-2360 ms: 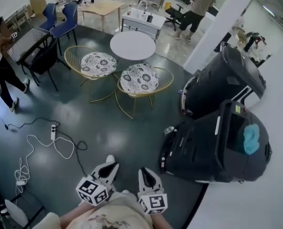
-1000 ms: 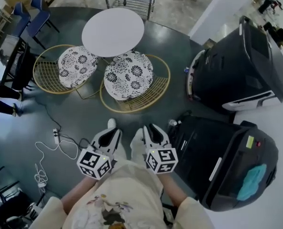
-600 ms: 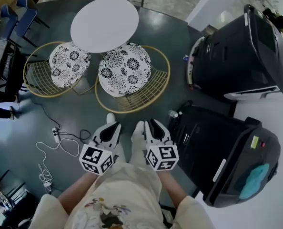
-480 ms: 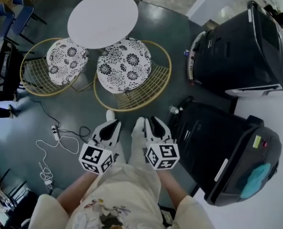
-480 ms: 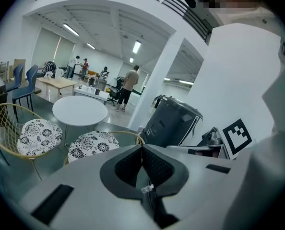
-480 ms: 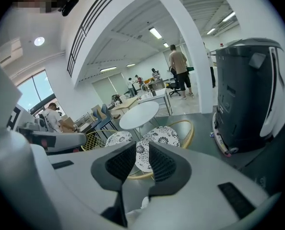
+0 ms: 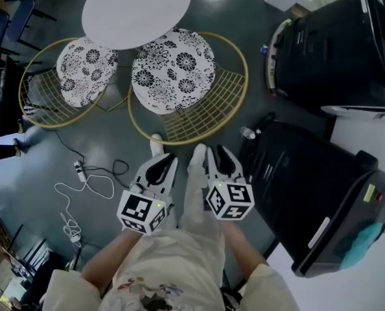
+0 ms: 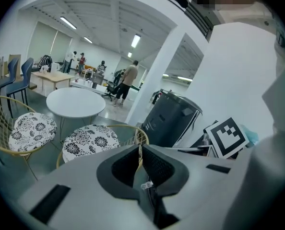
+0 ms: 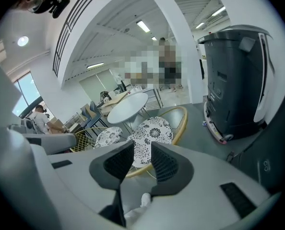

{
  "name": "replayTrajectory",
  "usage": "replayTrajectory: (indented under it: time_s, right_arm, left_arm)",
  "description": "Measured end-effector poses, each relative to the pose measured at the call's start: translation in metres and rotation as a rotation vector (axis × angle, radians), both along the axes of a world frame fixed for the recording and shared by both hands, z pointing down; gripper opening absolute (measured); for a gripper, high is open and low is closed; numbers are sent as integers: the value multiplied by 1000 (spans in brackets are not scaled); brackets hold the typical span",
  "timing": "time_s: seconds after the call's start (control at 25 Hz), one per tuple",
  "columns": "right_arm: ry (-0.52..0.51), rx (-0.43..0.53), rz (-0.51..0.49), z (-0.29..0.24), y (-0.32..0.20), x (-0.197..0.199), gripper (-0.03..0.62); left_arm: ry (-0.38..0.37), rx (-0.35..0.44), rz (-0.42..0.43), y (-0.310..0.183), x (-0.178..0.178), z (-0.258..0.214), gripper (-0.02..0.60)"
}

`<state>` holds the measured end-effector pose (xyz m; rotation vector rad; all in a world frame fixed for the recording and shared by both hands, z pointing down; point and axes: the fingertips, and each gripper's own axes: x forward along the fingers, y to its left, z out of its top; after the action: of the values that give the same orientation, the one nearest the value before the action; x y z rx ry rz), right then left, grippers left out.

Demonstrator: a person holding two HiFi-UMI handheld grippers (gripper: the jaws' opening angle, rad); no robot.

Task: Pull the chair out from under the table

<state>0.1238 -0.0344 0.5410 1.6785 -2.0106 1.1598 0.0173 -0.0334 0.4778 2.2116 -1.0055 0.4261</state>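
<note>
Head view: the chair is a gold wire tub with a round cushion in a black-and-white flower print. It stands ahead of both sets of jaws, not touched, the far edge of its seat tucked under the round white table. The left gripper and right gripper are held side by side on forearms stretched forward, both tilted down toward the chair's near rim.

Left gripper view: the jaws are clenched together on nothing. The chair lies beyond and left of their tips, the table behind it.

Right gripper view: the jaws are parted and opening, with nothing between the pads. The flowered cushion shows through the gap, beyond the tips.
</note>
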Motion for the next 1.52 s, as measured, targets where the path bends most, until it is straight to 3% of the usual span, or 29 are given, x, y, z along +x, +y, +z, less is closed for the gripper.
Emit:
replayTrajectory:
  time_s: [0.32, 0.56, 0.68, 1.0, 1.2, 1.52]
  right_arm:
    - [39, -42, 55, 46, -20, 8, 107]
    - [61, -81, 124, 72, -30, 22, 119]
    - [52, -101, 148, 85, -31, 25, 127]
    - [27, -149, 210, 110, -43, 32, 133]
    - [-10, -168, 240, 118, -47, 31, 133]
    - [-64, -206, 309, 116, -47, 35, 120]
  left_arm:
    - [-39, -11, 9, -7, 0, 42, 8]
    - [-83, -9, 70, -13, 8, 78, 9]
    - [-94, -32, 93, -12, 13, 95, 90]
    - [-65, -91, 83, 4, 17, 115, 123]
    - [36, -155, -27, 12, 9, 121, 125]
    - [44, -203, -51, 19, 3, 131, 144]
